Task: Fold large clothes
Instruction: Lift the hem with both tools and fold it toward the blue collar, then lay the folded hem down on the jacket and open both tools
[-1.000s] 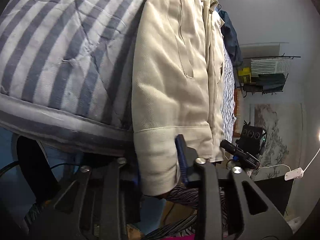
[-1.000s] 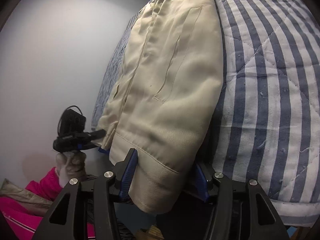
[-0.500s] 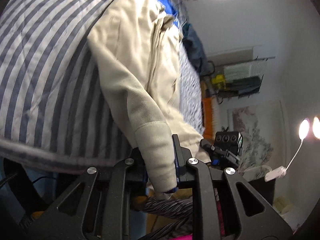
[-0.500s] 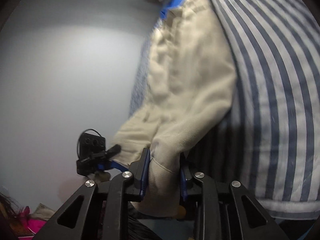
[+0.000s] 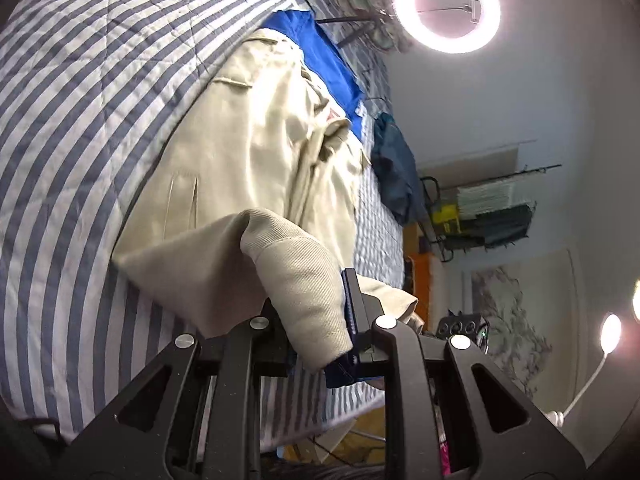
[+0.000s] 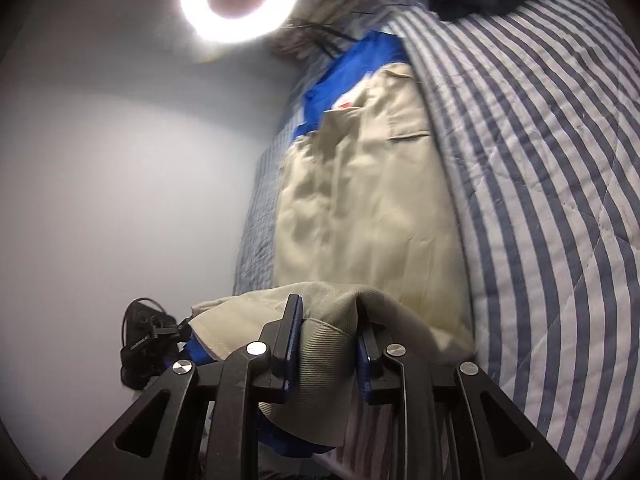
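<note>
Blue-and-white striped quilt (image 5: 80, 128) across the bed, filling the left half of the left wrist view and the right side of the right wrist view (image 6: 560, 200). On it, down the middle of both frames, a cream jacket (image 5: 256, 160) spread flat, collar toward the top, a chest flap and a slit pocket showing; same jacket (image 6: 360, 208) in the right wrist view. Under the collar, a bright blue garment (image 5: 320, 52) running toward the upper middle. Further along the bed edge at centre right, a dark teal cloth (image 5: 394, 168). Bottom centre, left gripper (image 5: 316, 320) with fingers pinching the ribbed hem of the jacket, lifted clear of the quilt and bunched between the blue pads; jaws just closed further on it. Bottom centre of the other view, right gripper (image 6: 326, 340) likewise clamped on the hem at its own corner, cloth folded over the fingers. Ring light (image 5: 446, 6) glaring at the top.
</note>
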`<state>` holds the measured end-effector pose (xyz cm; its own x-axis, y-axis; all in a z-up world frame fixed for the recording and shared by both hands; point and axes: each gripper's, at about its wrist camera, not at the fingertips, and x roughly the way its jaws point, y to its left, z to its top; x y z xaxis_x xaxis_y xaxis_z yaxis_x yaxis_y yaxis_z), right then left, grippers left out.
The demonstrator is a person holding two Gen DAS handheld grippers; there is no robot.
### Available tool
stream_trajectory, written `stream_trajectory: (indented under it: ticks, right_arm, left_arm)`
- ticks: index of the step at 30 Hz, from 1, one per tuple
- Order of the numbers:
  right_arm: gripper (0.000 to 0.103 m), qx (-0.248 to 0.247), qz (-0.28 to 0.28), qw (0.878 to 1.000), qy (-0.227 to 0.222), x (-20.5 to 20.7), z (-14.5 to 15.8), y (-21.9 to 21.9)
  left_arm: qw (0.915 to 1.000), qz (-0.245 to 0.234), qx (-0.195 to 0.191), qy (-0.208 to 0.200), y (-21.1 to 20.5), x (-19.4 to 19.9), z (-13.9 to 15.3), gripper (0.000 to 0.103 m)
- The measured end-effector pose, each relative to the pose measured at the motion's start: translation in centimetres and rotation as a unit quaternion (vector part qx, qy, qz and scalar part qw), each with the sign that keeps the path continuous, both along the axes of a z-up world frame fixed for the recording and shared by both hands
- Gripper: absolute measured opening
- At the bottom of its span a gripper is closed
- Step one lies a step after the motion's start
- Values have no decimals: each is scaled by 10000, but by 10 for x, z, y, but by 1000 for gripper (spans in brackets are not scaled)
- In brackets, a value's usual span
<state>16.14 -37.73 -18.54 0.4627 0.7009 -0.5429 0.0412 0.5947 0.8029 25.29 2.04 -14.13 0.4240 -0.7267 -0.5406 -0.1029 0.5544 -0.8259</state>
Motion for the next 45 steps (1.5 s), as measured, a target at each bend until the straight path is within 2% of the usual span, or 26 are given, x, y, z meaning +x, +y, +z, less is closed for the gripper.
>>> stream_trajectory:
  ticks: [4,8,12,14,16,17,18,19,20,23,26,28,31,34,36,41,43,45]
  right_arm:
    - [23,-157,-112,9997,165,17,-13,-2]
    - [23,-59,-199,9992,329,30,-28,-8]
    - [28,-62,-201,9989,416,37,-34,-10]
    - [34,-77,-193,9989,417,39,-34,-8]
    - [47,-26,-176,9991,389,41,-33,-7]
    - [54,-28,-178,9992,363,43,-32,-5]
    - [67,-42,-197,9993,300,43,-28,-6]
    - [75,-42,-229,9995,219,42,-24,-7]
    - [76,-40,-251,9995,168,41,-21,-9]
    - [76,-222,-356,9991,-10,40,-8,-14]
    - [72,-730,-299,9964,-309,36,11,-13]
    - [58,-1007,-163,9936,-494,33,21,-7]
    - [45,-1370,202,9890,-521,34,22,9]
    - [39,-1750,484,9819,-546,34,15,28]
    - [38,-1803,655,9798,-562,33,13,33]
    - [37,-2477,878,9607,-890,43,20,61]
    - [37,-2511,943,9586,-953,51,20,71]
    - [37,-2507,1002,9585,-915,61,14,80]
  left_arm:
    - [9998,100,153,105,0,18,-20,17]
    - [9992,159,285,217,-2,33,-33,17]
    - [9986,176,448,239,-6,43,-40,19]
    - [9980,168,556,259,-7,48,-40,26]
    - [9971,256,630,339,-4,51,-39,50]
    - [9977,307,513,324,-1,53,-39,52]
    - [9980,363,403,318,3,53,-38,53]
    - [9980,407,343,336,6,54,-37,55]
    - [9979,441,304,367,10,54,-35,56]
    - [9979,562,283,138,20,52,-20,56]
    - [9951,526,787,-274,26,47,0,56]
    - [9924,487,1077,-350,27,44,2,56]
    - [9896,414,1372,-146,27,44,-13,56]
    - [9906,320,1328,18,22,43,-27,54]
    - [9895,218,1424,-79,12,43,-26,50]
    - [9814,-194,1805,-631,-29,41,-7,50]
    - [9771,-329,1951,-785,-46,43,-4,50]
    - [9760,-335,2014,-751,-54,46,-7,50]
